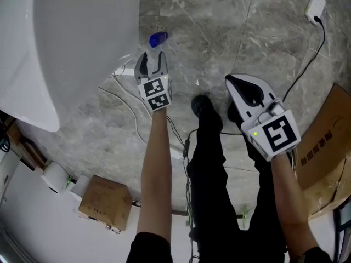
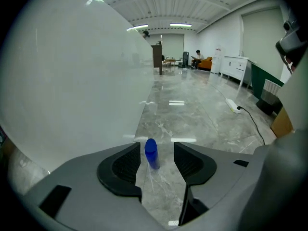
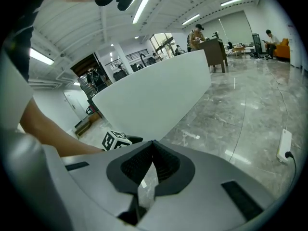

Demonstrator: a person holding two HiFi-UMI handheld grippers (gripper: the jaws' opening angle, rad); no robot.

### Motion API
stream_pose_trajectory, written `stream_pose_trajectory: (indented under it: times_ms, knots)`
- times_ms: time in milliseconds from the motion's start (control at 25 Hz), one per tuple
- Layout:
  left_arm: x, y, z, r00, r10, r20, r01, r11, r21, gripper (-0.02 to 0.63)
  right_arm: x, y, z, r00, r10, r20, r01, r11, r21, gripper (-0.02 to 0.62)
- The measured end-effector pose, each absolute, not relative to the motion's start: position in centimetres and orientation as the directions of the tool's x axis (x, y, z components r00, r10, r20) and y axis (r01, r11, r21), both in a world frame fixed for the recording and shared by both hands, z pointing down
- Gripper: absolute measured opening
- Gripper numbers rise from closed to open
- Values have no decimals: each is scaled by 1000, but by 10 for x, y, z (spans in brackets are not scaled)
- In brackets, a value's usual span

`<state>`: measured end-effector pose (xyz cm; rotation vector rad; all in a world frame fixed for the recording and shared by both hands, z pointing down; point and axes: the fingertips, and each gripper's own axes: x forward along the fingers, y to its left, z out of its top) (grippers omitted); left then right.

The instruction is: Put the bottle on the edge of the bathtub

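Blue bottle (image 1: 158,38) stands on floor (image 1: 236,43) beside white bathtub (image 1: 82,43).

Grey marble floor (image 1: 263,48) beneath me.
On it I see the white bathtub (image 1: 71,48) upper left, a blue bottle (image 1: 158,38) upright beside it, a power strip (image 1: 316,7) upper right, a cardboard box (image 1: 105,201) lower left.

Place: was a big open-plan office hall.
Floor: grey marble (image 1: 247,48), power strip (image 1: 316,7) lying loose.
Ceiling: strip lights (image 2: 181,25).
Back: orange sofa (image 2: 208,63).
Odd bits: freestanding bathtub (image 1: 66,48), cardboard boxes (image 1: 105,201).
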<state>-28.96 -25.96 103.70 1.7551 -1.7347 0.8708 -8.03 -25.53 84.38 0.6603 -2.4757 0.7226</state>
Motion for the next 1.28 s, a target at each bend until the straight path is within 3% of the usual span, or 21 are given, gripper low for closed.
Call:
stream_pose_trajectory:
  times_ms: [480,920,1280]
  knots:
    - [-243,-272,832,23,-685,729,-992,-109,-70,177,-76,-263,661,-782,-306,543,-532,781,-327,12]
    - [-201,-271,656,-8,-721,693,-994,-68,-82,16,-59,-278,524,-813,-222,538,-440,840,-319,14]
    - [-170,-244,541,47,-769,638,-999,-45,20,12,-37,-272,443,-826,-295,480,-486,804,-342,12]
